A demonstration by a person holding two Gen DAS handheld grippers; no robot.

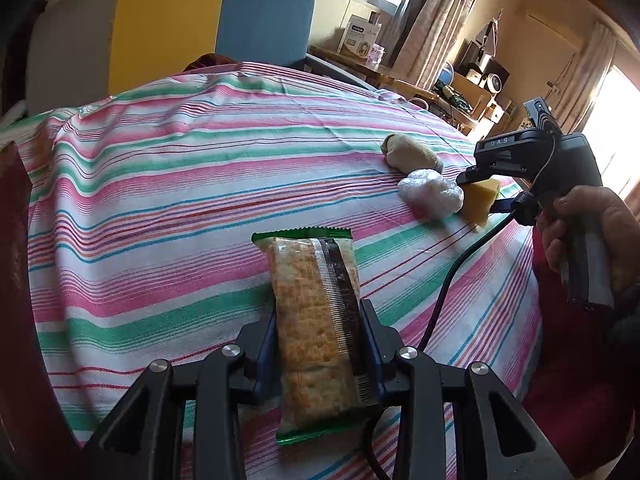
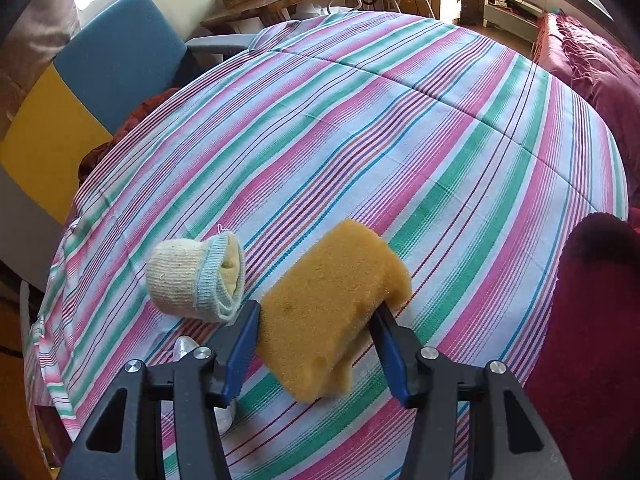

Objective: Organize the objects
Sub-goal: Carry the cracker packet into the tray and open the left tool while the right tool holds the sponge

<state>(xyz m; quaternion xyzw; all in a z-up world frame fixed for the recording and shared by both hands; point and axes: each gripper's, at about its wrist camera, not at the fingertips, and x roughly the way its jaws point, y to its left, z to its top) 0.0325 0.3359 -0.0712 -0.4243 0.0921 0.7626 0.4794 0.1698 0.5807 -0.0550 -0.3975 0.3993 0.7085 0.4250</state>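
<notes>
My left gripper [image 1: 320,312] is shut on a green-edged packet of crackers [image 1: 316,320], which stands lengthwise between the fingers above the striped tablecloth [image 1: 180,184]. In the right wrist view a yellow sponge [image 2: 332,316] sits between the blue pads of my right gripper [image 2: 316,312]; both pads press its sides and dent it. The left wrist view shows that right gripper [image 1: 484,190] at the table's right edge, held by a hand [image 1: 580,232], with the sponge [image 1: 480,200] tilted in it. A rolled sock [image 2: 192,280] lies just left of the sponge.
A crumpled white plastic wad [image 1: 432,192] lies between the rolled sock [image 1: 412,152] and the sponge. A blue and yellow chair [image 1: 212,24] stands behind the table. A dark red cloth [image 2: 588,340] hangs at the right edge. A black cable [image 1: 452,280] crosses the cloth.
</notes>
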